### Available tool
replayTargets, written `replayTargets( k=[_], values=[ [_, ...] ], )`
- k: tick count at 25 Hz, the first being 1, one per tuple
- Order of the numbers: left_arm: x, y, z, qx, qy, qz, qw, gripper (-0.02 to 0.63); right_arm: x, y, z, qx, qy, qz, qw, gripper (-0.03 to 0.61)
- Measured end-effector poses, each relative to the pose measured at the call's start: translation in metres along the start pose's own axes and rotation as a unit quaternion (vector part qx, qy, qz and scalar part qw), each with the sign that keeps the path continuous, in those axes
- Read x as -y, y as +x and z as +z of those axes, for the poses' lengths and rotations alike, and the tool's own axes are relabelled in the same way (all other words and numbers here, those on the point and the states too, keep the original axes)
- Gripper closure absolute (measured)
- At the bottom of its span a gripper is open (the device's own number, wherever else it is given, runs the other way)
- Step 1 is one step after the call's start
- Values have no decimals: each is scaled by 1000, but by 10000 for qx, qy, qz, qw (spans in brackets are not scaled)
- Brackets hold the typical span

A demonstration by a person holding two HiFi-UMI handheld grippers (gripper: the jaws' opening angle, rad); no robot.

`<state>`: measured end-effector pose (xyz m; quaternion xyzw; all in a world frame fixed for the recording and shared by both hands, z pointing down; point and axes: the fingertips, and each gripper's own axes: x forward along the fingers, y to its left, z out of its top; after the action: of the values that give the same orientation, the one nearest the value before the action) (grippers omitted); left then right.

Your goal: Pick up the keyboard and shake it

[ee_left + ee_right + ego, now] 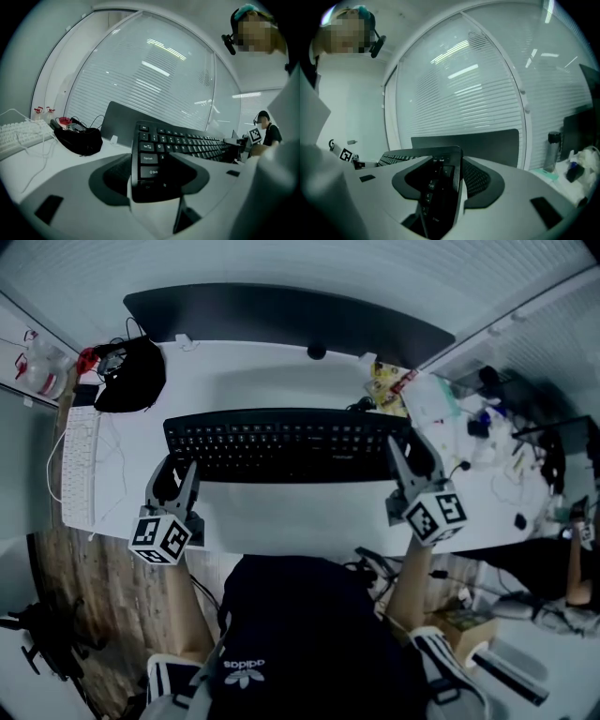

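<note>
i have the black keyboard (286, 442) pinched at both ends. my left gripper (176, 472) is clamped on the shift-key end and my right gripper (409, 454) on the numpad end. it sits level over the white desk (281, 517), and i judge it clear of the surface, so the pick-up looks done. next is the shake, which calls for both grips to hold firm and move together.
</note>
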<state>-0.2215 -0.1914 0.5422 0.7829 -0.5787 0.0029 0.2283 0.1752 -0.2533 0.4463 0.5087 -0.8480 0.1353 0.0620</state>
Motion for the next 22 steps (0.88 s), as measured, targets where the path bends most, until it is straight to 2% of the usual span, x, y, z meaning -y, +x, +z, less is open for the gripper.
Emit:
replayTargets(
  k=[6,12,16,22],
  values=[
    [17,-9,46,589,196,-144,9980,380,-8,-20,49,551,-426,36,9976,396],
    [43,-18,102,1305,408,-277,9902,382,-14,-40,109,1220,-786,145,9893,396],
    [56,-28,134,1844,596,-351,9804,382,-23,-58,141,1650,-983,225,9811,396],
    [74,-55,157,2629,779,-477,9605,380,-44,-97,168,2406,-1502,397,9581,396]
  ],
)
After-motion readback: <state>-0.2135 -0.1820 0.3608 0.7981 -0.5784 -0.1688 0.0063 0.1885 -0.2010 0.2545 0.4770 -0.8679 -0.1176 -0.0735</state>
